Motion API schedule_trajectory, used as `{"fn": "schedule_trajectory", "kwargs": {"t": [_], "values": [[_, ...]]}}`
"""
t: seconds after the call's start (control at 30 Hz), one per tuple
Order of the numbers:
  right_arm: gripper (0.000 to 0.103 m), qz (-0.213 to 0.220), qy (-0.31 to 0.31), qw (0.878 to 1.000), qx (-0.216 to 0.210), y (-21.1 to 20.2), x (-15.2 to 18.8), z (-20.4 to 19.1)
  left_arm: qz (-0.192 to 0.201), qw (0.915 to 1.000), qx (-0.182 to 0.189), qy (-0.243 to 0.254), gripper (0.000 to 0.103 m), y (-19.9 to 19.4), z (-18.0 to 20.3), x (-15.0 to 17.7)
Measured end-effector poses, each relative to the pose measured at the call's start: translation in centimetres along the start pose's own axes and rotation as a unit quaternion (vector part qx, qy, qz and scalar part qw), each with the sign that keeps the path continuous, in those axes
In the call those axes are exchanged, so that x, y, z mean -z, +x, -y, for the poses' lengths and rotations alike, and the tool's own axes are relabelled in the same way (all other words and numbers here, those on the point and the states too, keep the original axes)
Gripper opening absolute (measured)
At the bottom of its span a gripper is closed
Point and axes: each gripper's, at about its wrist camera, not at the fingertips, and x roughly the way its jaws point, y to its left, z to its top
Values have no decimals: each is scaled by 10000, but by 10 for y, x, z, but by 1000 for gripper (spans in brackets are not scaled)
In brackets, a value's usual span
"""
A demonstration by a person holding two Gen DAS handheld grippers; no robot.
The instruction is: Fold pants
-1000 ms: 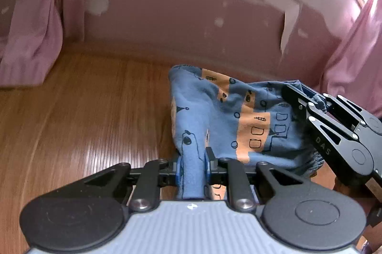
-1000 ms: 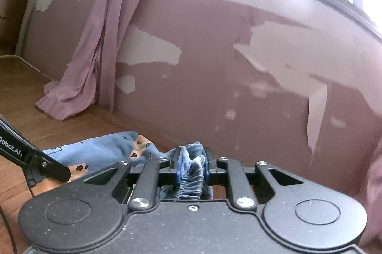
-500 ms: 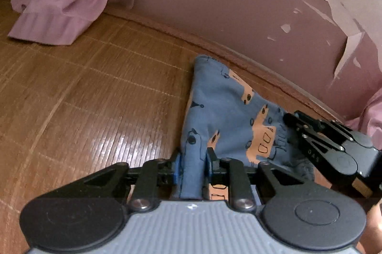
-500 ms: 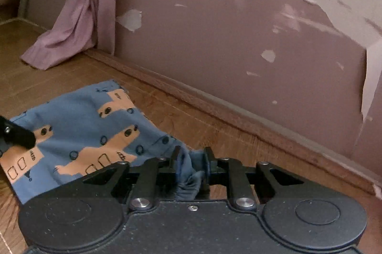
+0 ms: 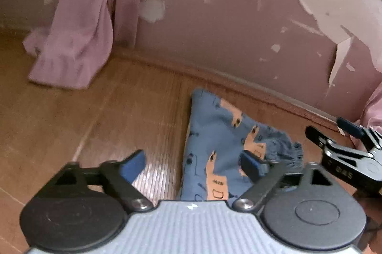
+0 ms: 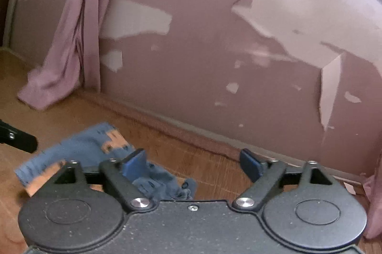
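with the left claw (image 5: 192,164) and right claw (image 6: 191,164) both spread wide and holding nothing, the pants (image 5: 214,134) lie folded on the floor (image 5: 95,111). this fold looks laid down; next comes regripping an edge for another fold, if needed.

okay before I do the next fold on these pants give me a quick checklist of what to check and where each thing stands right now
1. Left gripper open and off the cloth: ok, its jaws stand wide apart.
2. Right gripper open: ok, nothing is pinched between its fingers.
3. Pants resting on the floor: ok.
4. Pants lying flat: not ok, the waistband end is bunched.
5. Edges lined up: cannot tell, the grippers hide the near part.
6. Curtain away from the pants: ok, bare floor lies between them.
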Motion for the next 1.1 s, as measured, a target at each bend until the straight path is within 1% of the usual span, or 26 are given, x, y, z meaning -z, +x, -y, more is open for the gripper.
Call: {"fn": "schedule_trajectory", "kwargs": {"t": [0.03,0.1,0.17,0.23,0.37,0.43,0.53,0.6,0.8,0.93,1.0,1.1], "values": [[97,89,89,9999,-11,-12,-2,-1,67,10000,-2,50,95,-7,3,-2],[101,262,229,9994,-25,-33,-7,-3,191,9997,51,158,99,-21,10,-5],[102,381,343,9987,7,-49,-13,-4,318,9992,46,250,102,-35,17,-6],[102,460,476,9978,31,-66,-15,-5,446,9982,-5,402,103,-47,25,-6],[102,511,845,9950,121,-94,-16,-3,630,9951,-369,670,103,-68,38,5],[102,550,1049,9929,134,-111,-11,-3,686,9933,-485,792,103,-76,42,16],[102,490,1246,9909,132,-133,0,-6,674,9905,-588,1044,103,-84,48,31],[102,421,1289,9907,105,-148,10,-10,669,9895,-619,1123,103,-88,50,42],[102,235,1519,9880,159,-181,43,-18,696,9907,-541,1033,103,-102,43,67],[102,220,1520,9880,146,-190,64,-21,807,9876,-650,1182,103,-109,39,83],[102,176,1493,9885,136,-188,68,-23,765,9868,-726,1233,103,-110,39,88],[102,105,1531,9881,72,-186,70,-25,702,9863,-722,1304,103,-111,39,93]]}}
